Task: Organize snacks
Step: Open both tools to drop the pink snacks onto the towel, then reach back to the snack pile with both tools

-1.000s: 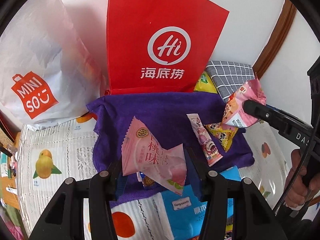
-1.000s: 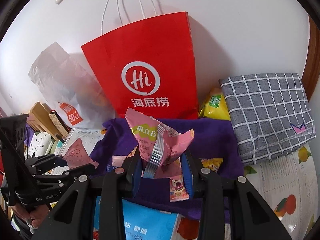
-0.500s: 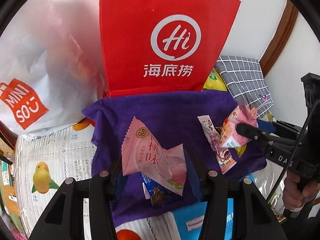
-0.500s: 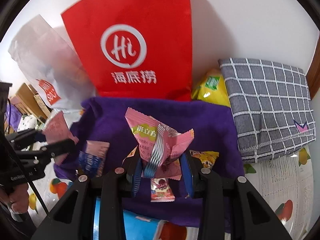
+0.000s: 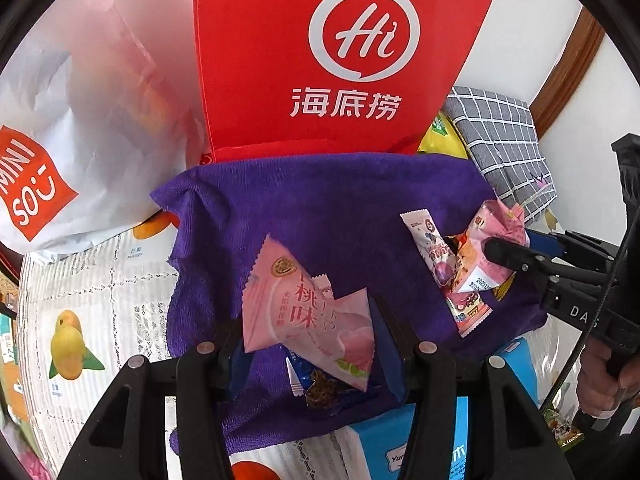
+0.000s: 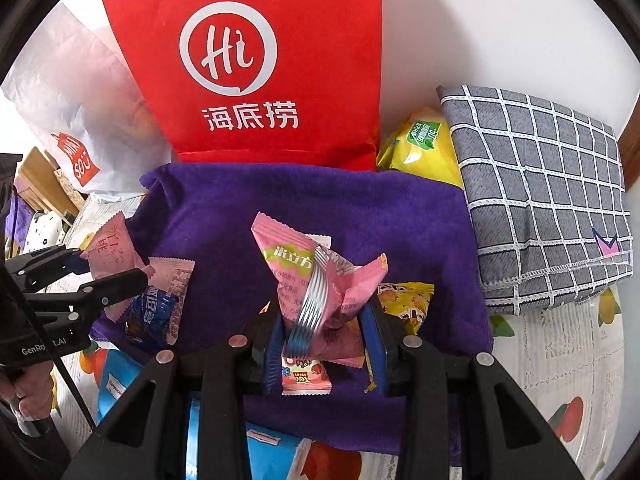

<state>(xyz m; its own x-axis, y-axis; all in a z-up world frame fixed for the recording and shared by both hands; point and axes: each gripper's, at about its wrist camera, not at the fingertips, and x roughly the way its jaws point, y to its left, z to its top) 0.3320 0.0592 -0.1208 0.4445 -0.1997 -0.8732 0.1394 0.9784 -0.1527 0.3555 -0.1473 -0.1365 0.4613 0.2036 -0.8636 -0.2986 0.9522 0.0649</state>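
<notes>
Left gripper [image 5: 316, 344]: jaws narrowed and clamped on a pale pink peach-print snack packet [image 5: 308, 312], held just above the purple fleece cloth [image 5: 320, 200], with a small blue-wrapped snack [image 5: 316, 384] lying right beneath. Right gripper [image 6: 324, 344]: jaws set narrower, pinching a crinkled pink packet with a green label [image 6: 316, 280], poised over a small pink candy wrapper [image 6: 306, 376] and beside a yellow wrapper [image 6: 404, 300]. Behind stands a red paper bag [image 6: 260, 60].

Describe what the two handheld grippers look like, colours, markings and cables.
Both grippers, left gripper and right gripper, are matte black with silver screws and blue finger pads. White lettering marks their bodies, and a thin black cable runs along each. No sleeve shows.
</notes>
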